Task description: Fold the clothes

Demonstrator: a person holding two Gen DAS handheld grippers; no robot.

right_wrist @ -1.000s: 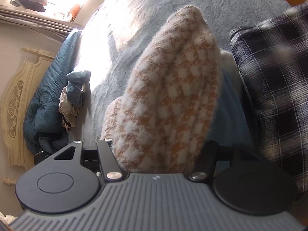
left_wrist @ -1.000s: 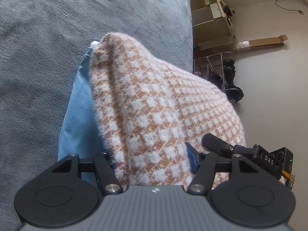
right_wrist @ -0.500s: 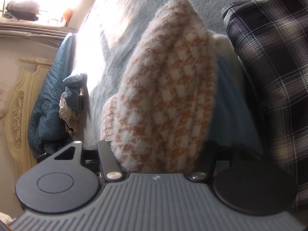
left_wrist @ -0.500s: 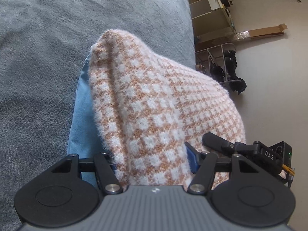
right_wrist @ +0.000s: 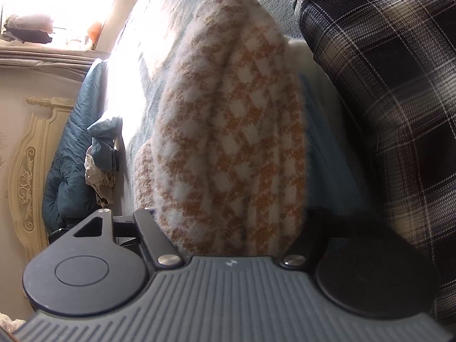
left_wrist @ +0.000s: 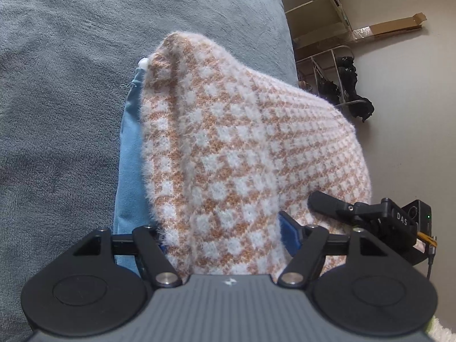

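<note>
A fuzzy orange-and-white checked sweater is bunched up and rests on a light blue garment on the grey blanket. My left gripper has the sweater's near end between its fingers. Its jaws are opening, and the knit still fills the gap against the blue pad. My right gripper has the sweater at its other end. Its jaws are opening too, with the fabric still against both fingers. In the left wrist view the right gripper shows as a black body at the sweater's right edge.
A dark plaid garment lies close on the right of the sweater. A heap of clothes and a blue quilt lie by the carved headboard. Past the bed's edge are bare floor, a wire rack and a cardboard strip.
Both grippers have sunk towards the bed with the sweater, which now sits lower on the blue garment. The fingers of both stand slightly wider apart.
</note>
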